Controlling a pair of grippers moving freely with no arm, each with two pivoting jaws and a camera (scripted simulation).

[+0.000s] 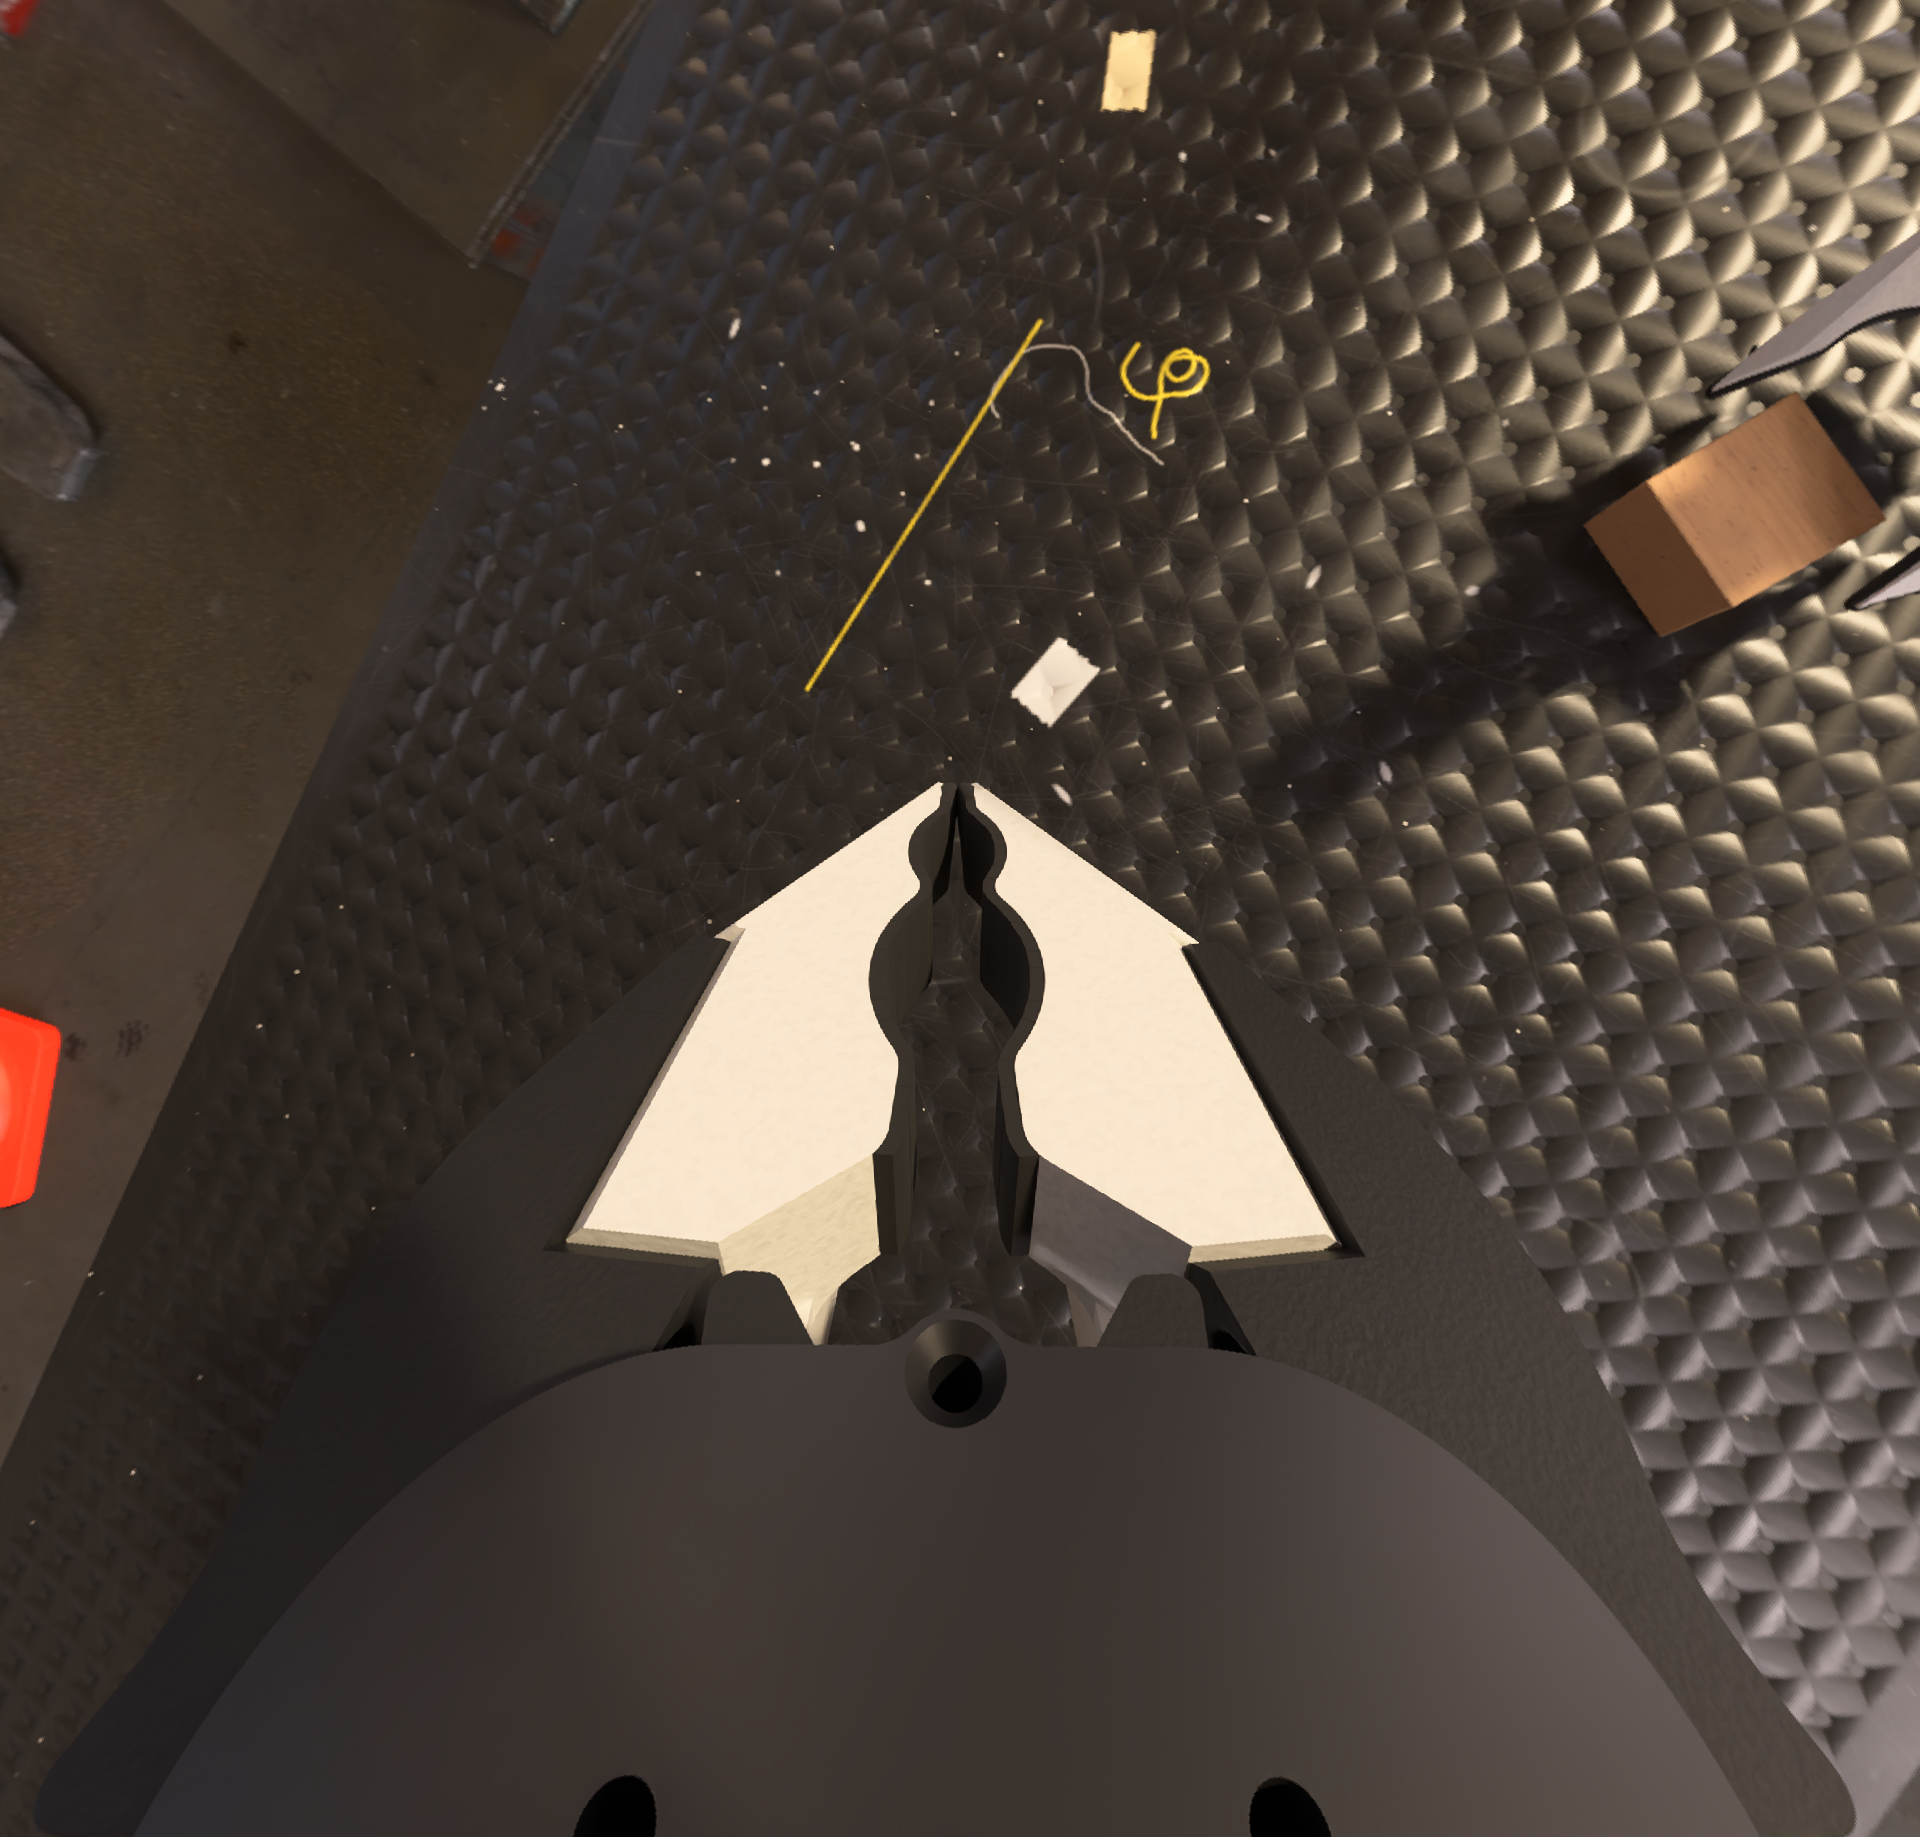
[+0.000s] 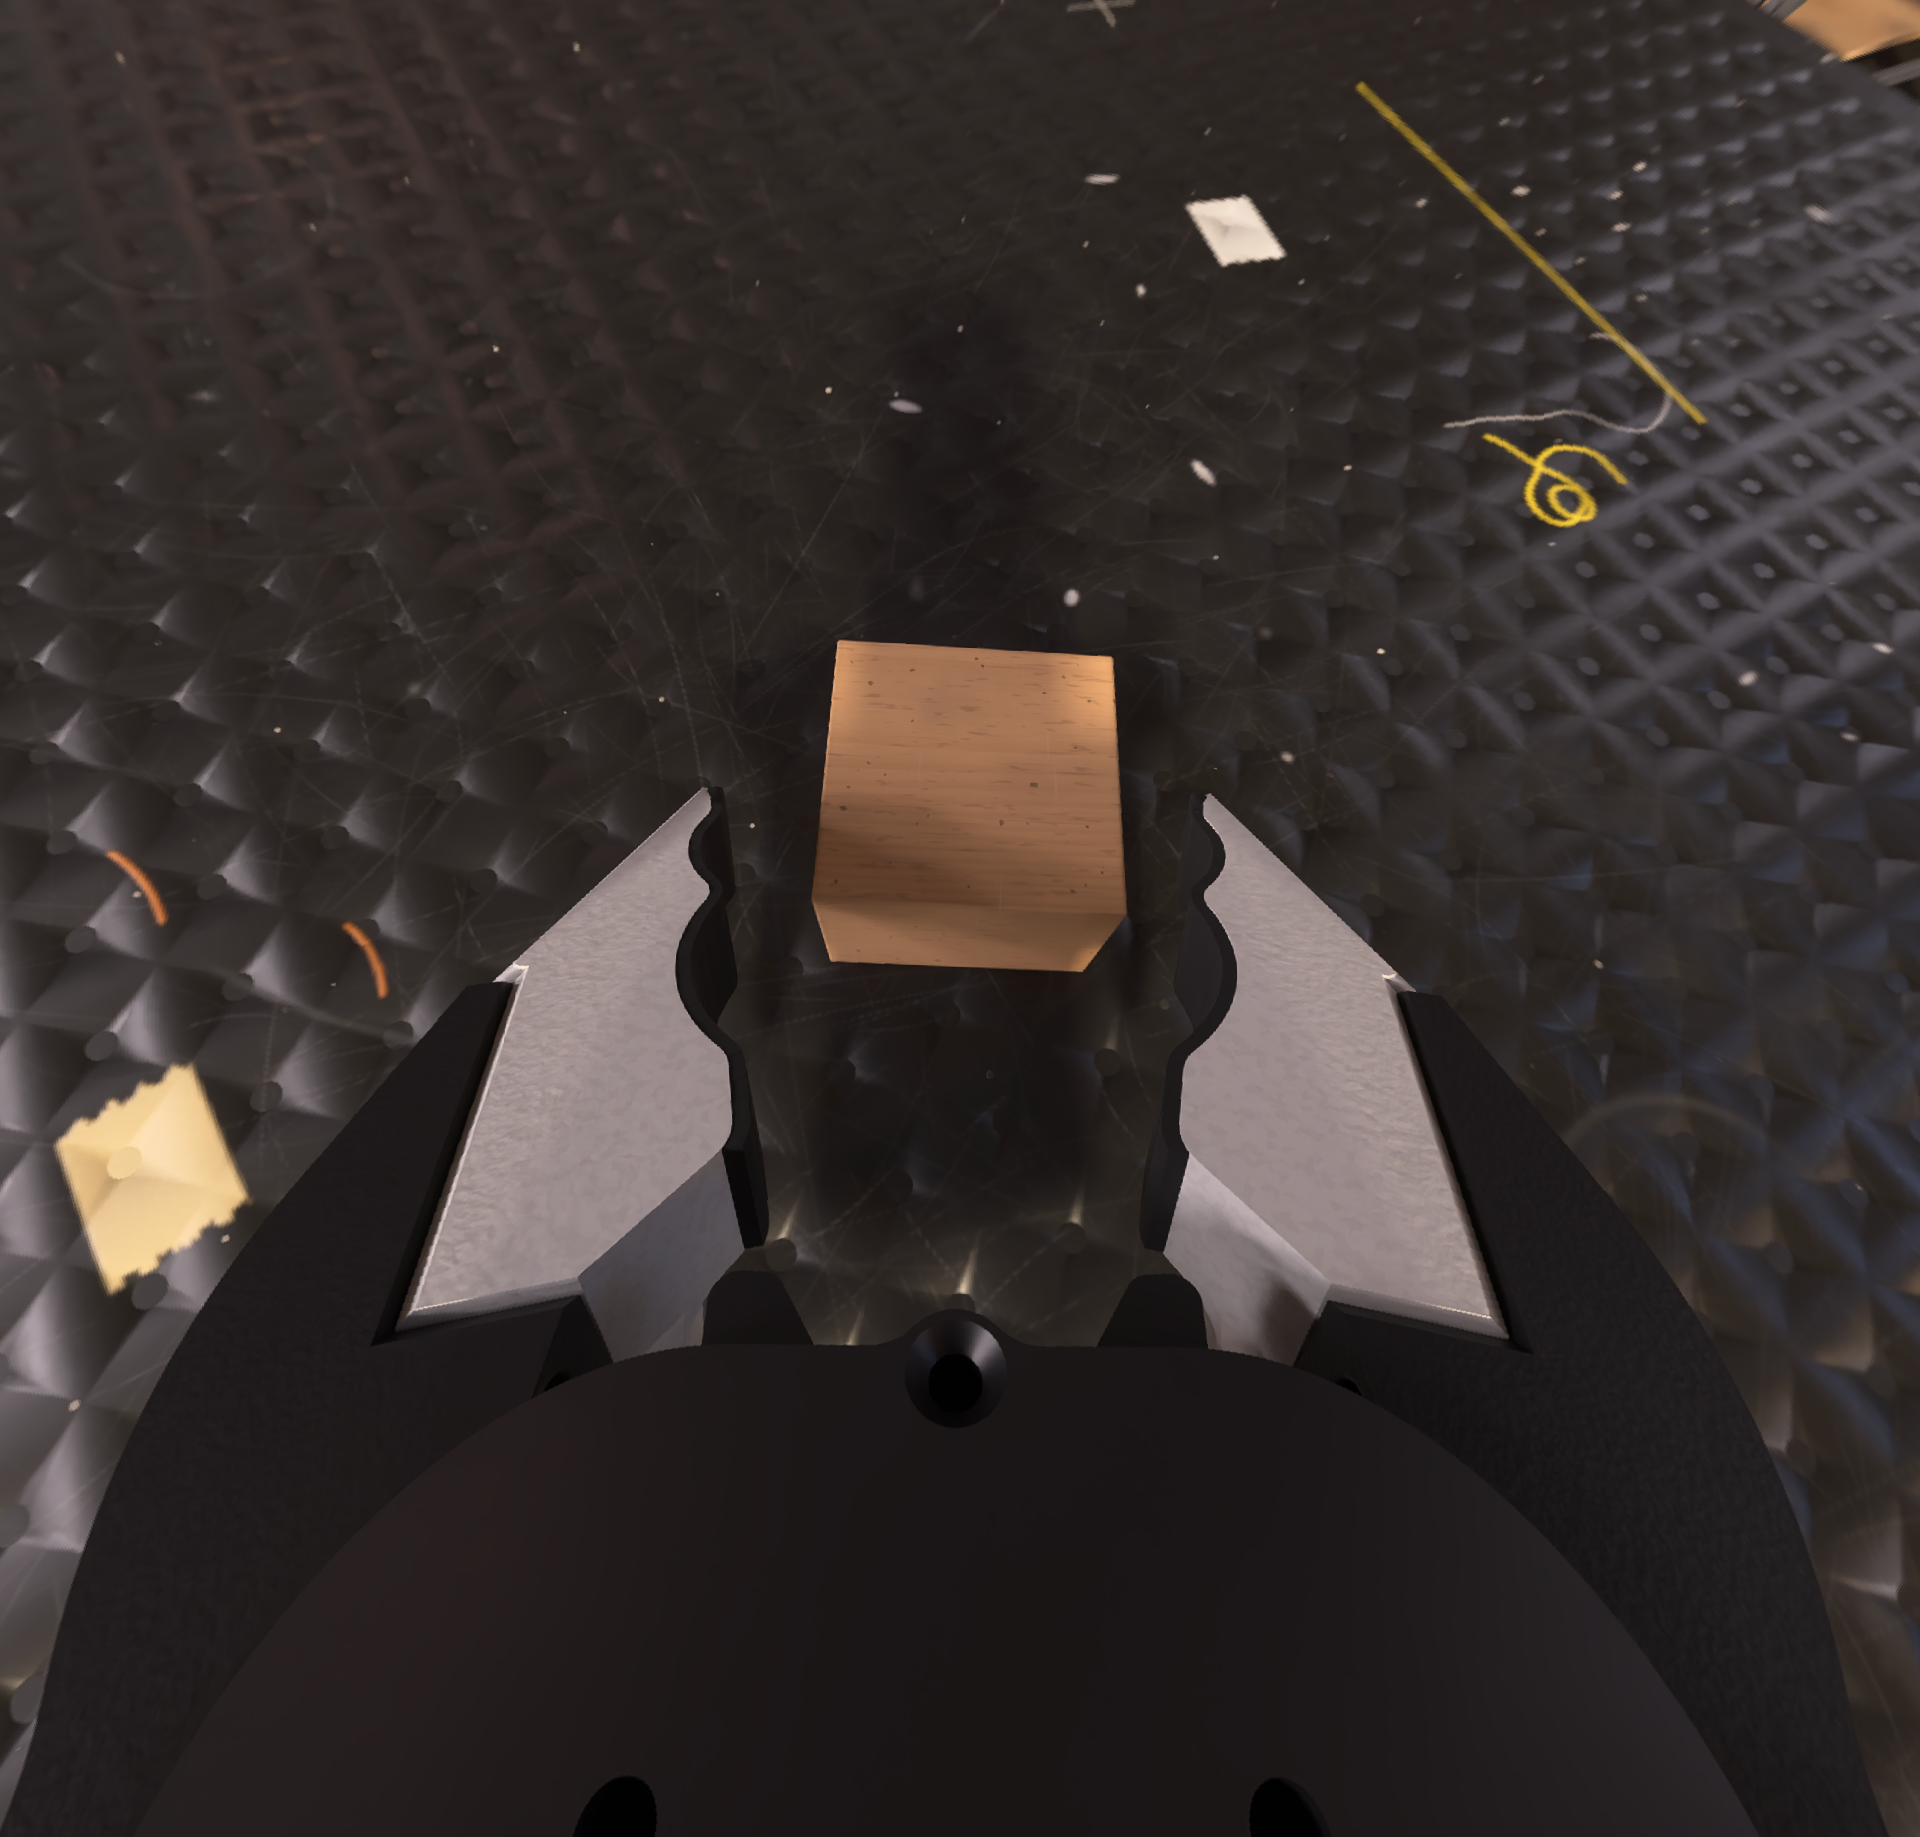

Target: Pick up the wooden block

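The wooden block (image 2: 966, 805) is a light brown cube resting on the dark studded mat (image 2: 416, 437). My right gripper (image 2: 958, 800) is open, its two fingers on either side of the block's near half with a gap on each side. In the left wrist view the block (image 1: 1735, 514) sits at the far right, with the right gripper's dark fingertips (image 1: 1829, 322) beside it. My left gripper (image 1: 954, 790) is shut and empty, hovering over the mat well to the left of the block.
A yellow line (image 1: 925, 504), a yellow curl (image 1: 1166, 379), a white paper scrap (image 1: 1055, 681) and a tan scrap (image 1: 1127, 71) lie on the mat (image 1: 1351, 956). The mat's left edge borders a brown floor with red objects (image 1: 21, 1101).
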